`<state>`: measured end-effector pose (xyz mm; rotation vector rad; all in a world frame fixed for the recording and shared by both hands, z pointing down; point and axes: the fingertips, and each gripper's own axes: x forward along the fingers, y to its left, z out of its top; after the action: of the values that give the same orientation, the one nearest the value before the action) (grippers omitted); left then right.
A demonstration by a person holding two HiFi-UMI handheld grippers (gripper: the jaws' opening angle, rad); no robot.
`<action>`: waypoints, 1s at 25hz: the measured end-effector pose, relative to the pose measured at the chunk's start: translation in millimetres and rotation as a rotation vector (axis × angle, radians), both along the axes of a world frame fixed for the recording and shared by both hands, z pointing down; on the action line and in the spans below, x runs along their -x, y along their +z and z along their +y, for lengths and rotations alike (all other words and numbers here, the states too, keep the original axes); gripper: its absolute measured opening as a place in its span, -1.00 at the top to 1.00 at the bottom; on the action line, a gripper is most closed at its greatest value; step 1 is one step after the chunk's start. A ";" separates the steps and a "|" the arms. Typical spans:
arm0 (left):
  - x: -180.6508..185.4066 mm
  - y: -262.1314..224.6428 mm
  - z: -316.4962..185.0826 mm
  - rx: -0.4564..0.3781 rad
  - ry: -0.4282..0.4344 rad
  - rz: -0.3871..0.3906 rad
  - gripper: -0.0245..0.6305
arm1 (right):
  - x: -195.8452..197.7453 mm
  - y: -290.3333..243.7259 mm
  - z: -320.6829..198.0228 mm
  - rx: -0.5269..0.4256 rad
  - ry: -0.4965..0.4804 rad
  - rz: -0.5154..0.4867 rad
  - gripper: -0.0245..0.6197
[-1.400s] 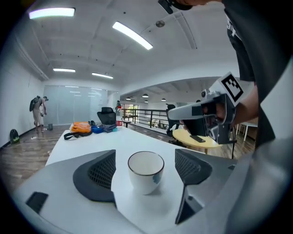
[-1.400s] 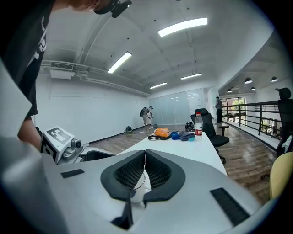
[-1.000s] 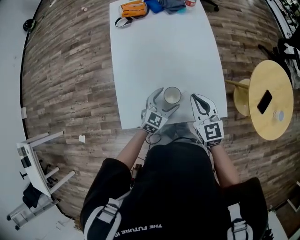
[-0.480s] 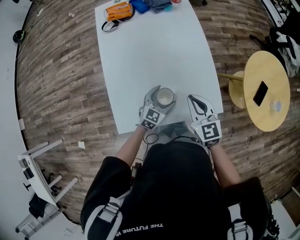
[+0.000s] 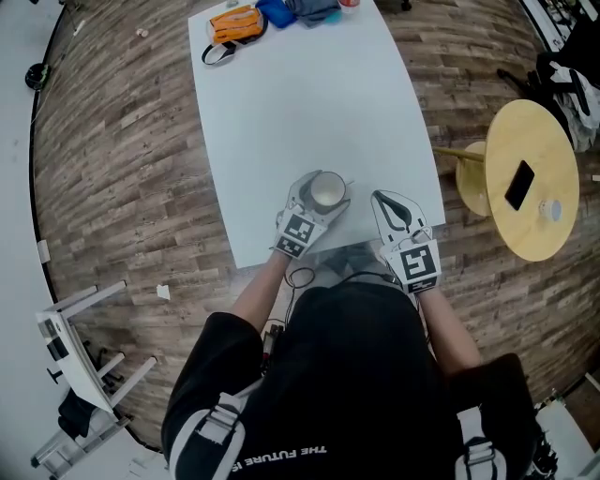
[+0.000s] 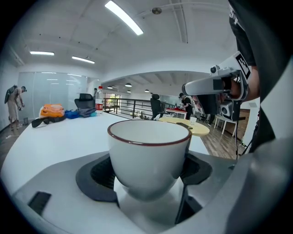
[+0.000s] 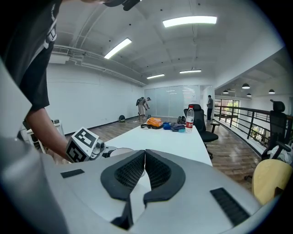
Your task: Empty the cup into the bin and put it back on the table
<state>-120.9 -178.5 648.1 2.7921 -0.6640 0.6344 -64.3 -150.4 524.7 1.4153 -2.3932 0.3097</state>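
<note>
A white cup (image 5: 326, 190) with a dark red rim stands upright near the front edge of the white table (image 5: 300, 103). My left gripper (image 5: 321, 186) is shut on it, one dark pad pressing each side of the bowl. In the left gripper view the cup (image 6: 149, 155) fills the middle and no contents show over the rim. My right gripper (image 5: 390, 201) hovers just right of the cup over the table's front right corner. In the right gripper view its jaws (image 7: 144, 153) are shut with nothing between them. No bin is in view.
At the table's far end lie an orange bag (image 5: 234, 22), blue cloth items (image 5: 281, 11) and a water bottle (image 7: 190, 118). A round wooden side table (image 5: 536, 192) with a phone (image 5: 518, 185) stands to the right. A white rack (image 5: 66, 328) stands on the wood floor at left.
The head view has shifted, so the table sits further left in frame. The cup stays between the left jaws at the table's front edge. The right gripper stays shut beside it.
</note>
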 end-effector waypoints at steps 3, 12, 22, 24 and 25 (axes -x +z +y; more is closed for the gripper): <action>-5.2 -17.5 -2.4 -0.003 0.002 0.042 -0.33 | -1.6 -1.7 -0.5 -0.004 0.001 -0.001 0.87; -14.8 -121.1 3.2 -0.102 0.027 0.144 -0.33 | 5.3 -30.5 -11.3 -0.074 -0.018 -0.062 0.85; -30.9 -169.4 20.0 -0.127 0.103 0.136 -0.33 | -5.5 -58.8 -15.1 -0.165 0.058 -0.078 0.60; -40.6 -171.1 24.0 -0.124 0.130 0.132 -0.33 | -13.3 -60.2 -10.9 -0.185 0.086 -0.079 0.61; -47.3 -171.6 26.0 -0.116 0.147 0.136 -0.33 | -19.1 -61.2 -7.7 -0.192 0.104 -0.080 0.66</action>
<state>-73.6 -152.5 476.4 2.9799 -0.4873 0.4383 -45.2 -158.1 463.5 1.6443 -2.4738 0.1688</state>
